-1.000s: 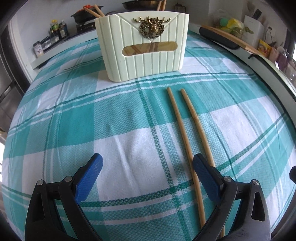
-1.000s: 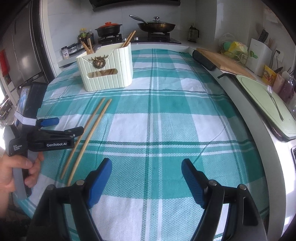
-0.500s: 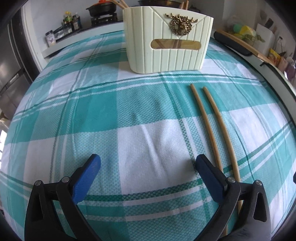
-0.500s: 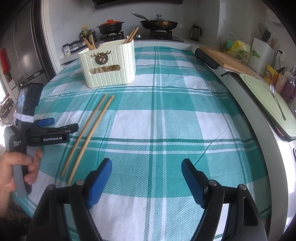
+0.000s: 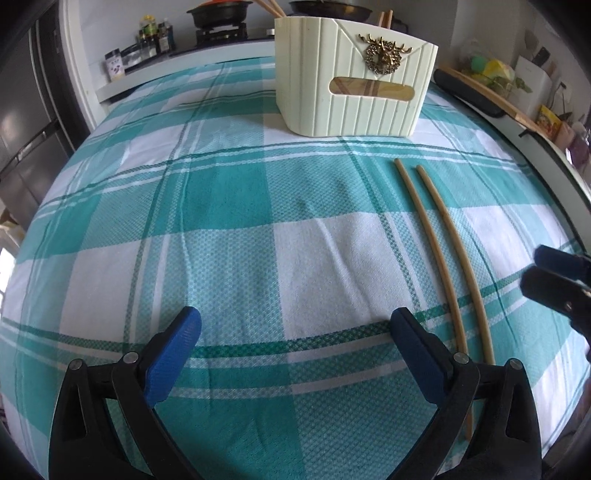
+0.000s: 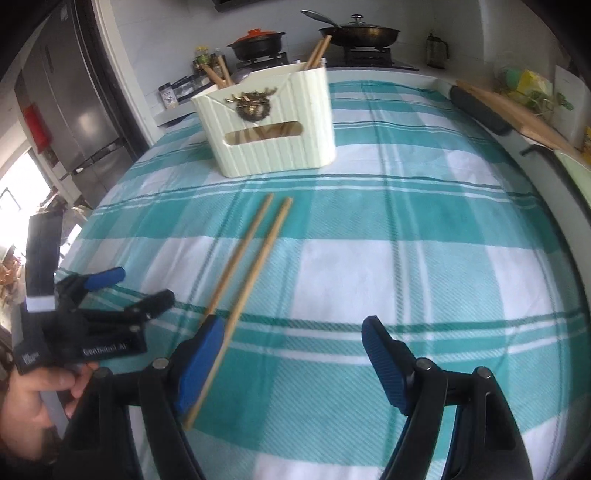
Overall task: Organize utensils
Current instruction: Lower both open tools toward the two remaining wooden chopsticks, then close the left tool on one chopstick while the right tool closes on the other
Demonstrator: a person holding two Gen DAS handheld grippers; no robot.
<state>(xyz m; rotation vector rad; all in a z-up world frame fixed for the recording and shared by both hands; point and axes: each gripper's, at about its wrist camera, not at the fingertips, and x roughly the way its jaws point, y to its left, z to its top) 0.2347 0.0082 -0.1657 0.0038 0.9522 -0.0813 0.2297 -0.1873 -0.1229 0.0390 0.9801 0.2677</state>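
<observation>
Both tools, left tool [image 5: 295, 332] and right tool [image 6: 295, 343], gape released over the teal-checked desk [image 5: 229, 236], two long wooden chopsticks [image 5: 439, 236] lying near the cream ribbed utensil holder [image 5: 354, 99].

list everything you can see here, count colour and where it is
chopsticks: 2, tan, flat side by side on the cloth, in front of the holder
utensil holder: 1, cream with a brass deer badge, far end of the cloth, more chopsticks standing in it
tablecloth: 1, teal and white plaid, over the table
pots: 2, dark, on the stove behind
spice jars: several, on the back ledge
fridge: 1, steel, left
left gripper: blue jaws open, empty
right gripper: blue jaws open, empty, beside the chopsticks
</observation>
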